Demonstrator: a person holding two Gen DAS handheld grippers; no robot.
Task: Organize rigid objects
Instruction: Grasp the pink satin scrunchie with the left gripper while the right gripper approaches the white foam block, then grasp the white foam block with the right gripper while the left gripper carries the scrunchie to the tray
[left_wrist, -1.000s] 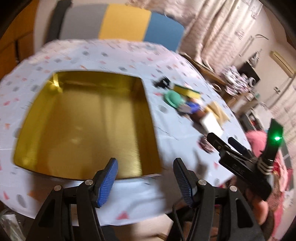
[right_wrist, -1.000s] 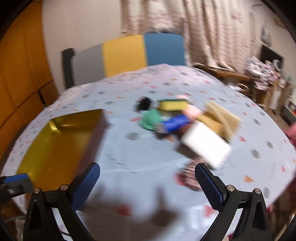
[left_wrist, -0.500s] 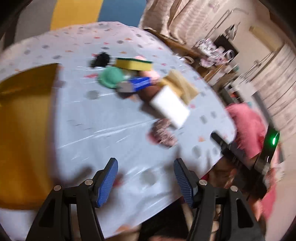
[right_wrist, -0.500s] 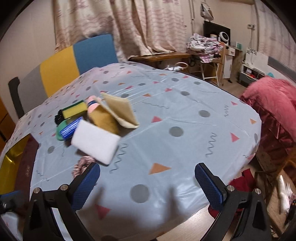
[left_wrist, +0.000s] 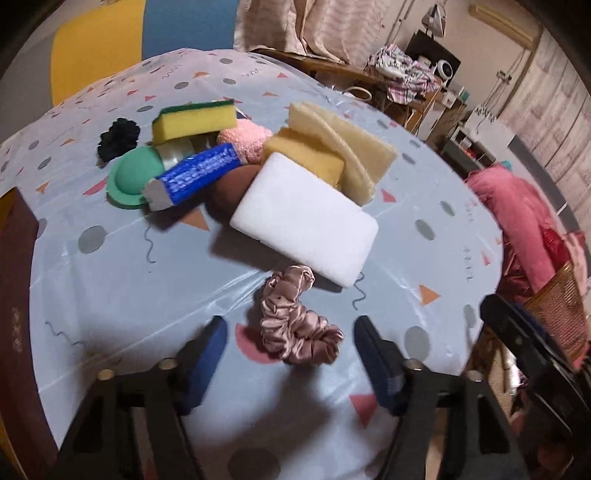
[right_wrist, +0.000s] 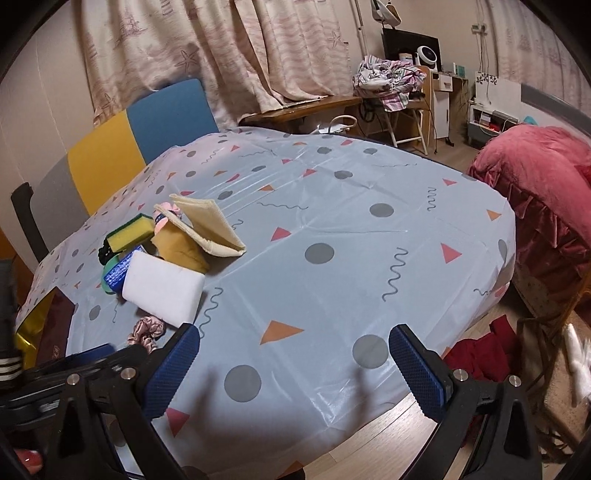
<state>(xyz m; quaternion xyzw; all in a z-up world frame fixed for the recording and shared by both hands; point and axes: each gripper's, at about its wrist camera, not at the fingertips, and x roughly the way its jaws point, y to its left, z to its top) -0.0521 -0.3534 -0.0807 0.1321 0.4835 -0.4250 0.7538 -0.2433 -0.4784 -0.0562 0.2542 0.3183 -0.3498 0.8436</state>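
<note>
A pile lies on the patterned table: a white block sponge (left_wrist: 303, 225), a yellow-green sponge (left_wrist: 195, 120), a blue ridged bar (left_wrist: 195, 173), a green cap (left_wrist: 135, 177), a clear tape roll (left_wrist: 175, 153), beige cloths (left_wrist: 343, 147) and a black scrunchie (left_wrist: 118, 138). A pink satin scrunchie (left_wrist: 295, 325) lies nearest me. My left gripper (left_wrist: 290, 332) hangs over it with its jaws closing. The scrunchie sits between the fingers, and the pads stand clear of it. My right gripper (right_wrist: 293, 343) is open over bare tablecloth, with nothing between its fingers. The white sponge (right_wrist: 162, 291) lies to its left.
The gold tray (right_wrist: 33, 325) with a dark red wall (left_wrist: 14, 295) sits at the table's left. A grey, yellow and blue chair (right_wrist: 122, 147) stands behind the table. Pink-covered furniture (right_wrist: 535, 192) stands off the right edge. The left gripper's body (right_wrist: 74, 369) shows at lower left.
Both views swung from the gold tray to the right, onto the pile. The left gripper came down over the pink scrunchie. The right gripper moved over the table's right part.
</note>
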